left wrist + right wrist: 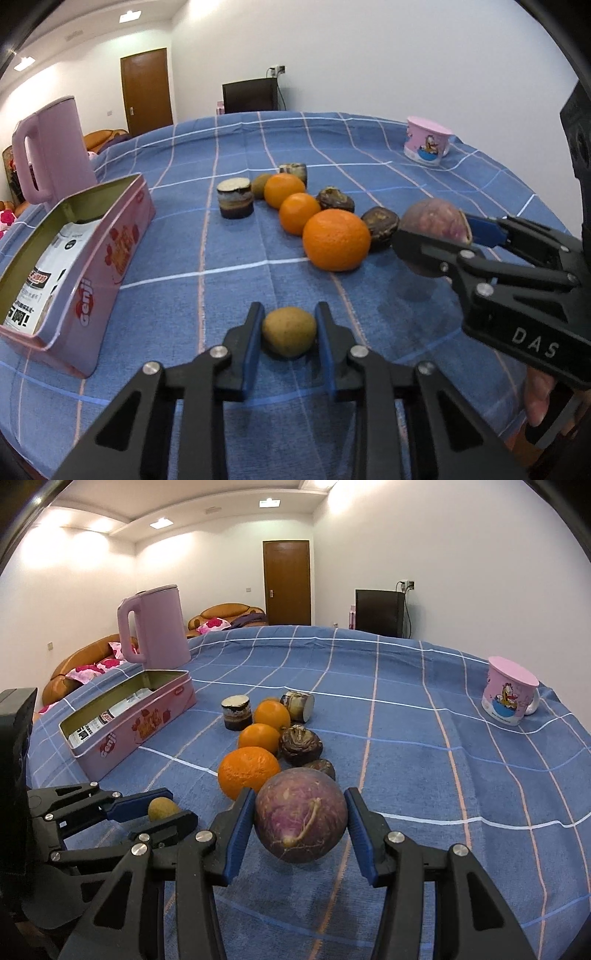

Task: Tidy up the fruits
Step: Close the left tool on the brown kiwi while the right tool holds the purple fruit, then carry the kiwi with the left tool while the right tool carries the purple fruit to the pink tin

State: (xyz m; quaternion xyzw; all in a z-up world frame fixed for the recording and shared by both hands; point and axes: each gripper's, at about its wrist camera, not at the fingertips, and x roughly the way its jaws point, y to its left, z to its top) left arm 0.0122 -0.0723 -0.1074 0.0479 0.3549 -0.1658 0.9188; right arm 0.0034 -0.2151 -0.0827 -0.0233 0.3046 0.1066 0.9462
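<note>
Left gripper clamped on the kiwi, just short of the nearest orange. Right gripper holds the purple turnip beside that orange. I reckon placing is next: carry both to their rows.

The pink tin carried the brand "Genji" in white letters on a red patch on its long side, also legible in the right wrist view. White capitals "DAS" stood on the black body of the right gripper. The printed sheet inside the tin bore characters too small and distorted to read.
</note>
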